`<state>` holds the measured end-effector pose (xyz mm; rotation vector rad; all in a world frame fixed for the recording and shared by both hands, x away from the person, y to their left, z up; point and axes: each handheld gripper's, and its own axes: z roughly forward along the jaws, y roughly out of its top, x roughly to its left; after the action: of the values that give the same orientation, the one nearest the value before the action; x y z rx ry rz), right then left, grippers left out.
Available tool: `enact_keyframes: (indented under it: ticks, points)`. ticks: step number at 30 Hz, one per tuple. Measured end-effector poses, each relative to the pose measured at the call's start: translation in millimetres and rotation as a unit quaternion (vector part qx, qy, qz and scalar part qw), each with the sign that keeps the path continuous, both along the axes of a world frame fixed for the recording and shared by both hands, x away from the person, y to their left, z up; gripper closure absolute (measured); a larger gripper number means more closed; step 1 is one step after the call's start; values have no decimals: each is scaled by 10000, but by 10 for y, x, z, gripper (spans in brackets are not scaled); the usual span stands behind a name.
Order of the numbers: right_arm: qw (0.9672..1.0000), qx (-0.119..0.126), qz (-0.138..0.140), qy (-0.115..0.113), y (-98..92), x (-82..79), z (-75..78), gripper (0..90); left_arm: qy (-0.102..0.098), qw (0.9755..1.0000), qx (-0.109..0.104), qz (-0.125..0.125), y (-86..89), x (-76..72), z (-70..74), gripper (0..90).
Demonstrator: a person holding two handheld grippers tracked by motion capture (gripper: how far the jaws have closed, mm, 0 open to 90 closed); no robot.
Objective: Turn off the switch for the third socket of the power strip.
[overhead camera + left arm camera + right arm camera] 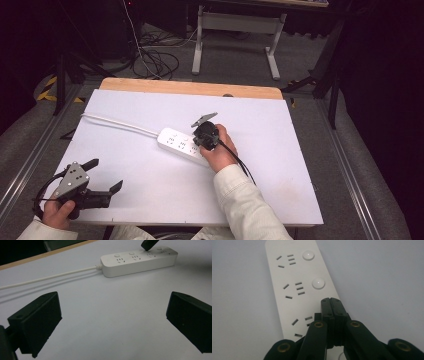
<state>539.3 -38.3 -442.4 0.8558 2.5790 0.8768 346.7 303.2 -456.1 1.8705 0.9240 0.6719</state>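
I am pressing my closed right gripper (333,301) onto the power strip (287,277); it risks sliding. My left gripper (112,315) is idling wide.

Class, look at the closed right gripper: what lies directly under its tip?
The right gripper, jaws shut, points down at the white power strip, in line with its round buttons. Whatever lies beneath the tip is covered, so contact cannot be confirmed.
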Motion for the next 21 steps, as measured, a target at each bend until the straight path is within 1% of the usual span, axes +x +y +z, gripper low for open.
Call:
enact_keyframes:
  ticks: [1, 2, 4, 9, 11, 16, 21]
  points:
    - [9997, 200, -16, -140, -15, -18, 41, 900, -7, 10000, 17, -6, 5, 4, 2, 3]
    - [9997, 200, -16, -140, -15, -18, 41, 900, -7, 10000, 17, -6, 5, 4, 2, 3]
    - [9992, 367, -34, -154, -34, -23, 80, 900, -7, 10000, 14, -8, 7, 4, 2, 3]
    - [9986, 451, -25, -262, -67, -51, 146, 900, -18, 10000, 13, -3, 4, 0, 4, 3]
    - [9982, 519, 22, -310, -83, -67, 177, 900, -9, 10000, 5, -10, -1, 1, 2, 3]
    - [9973, 586, 143, -414, -104, -104, 251, 900, 0, 10000, 9, 0, 1, 5, 1, 3]
    - [9961, 694, 158, -526, -143, -134, 317, 900, 1, 10000, 9, -3, 0, 5, 1, 3]
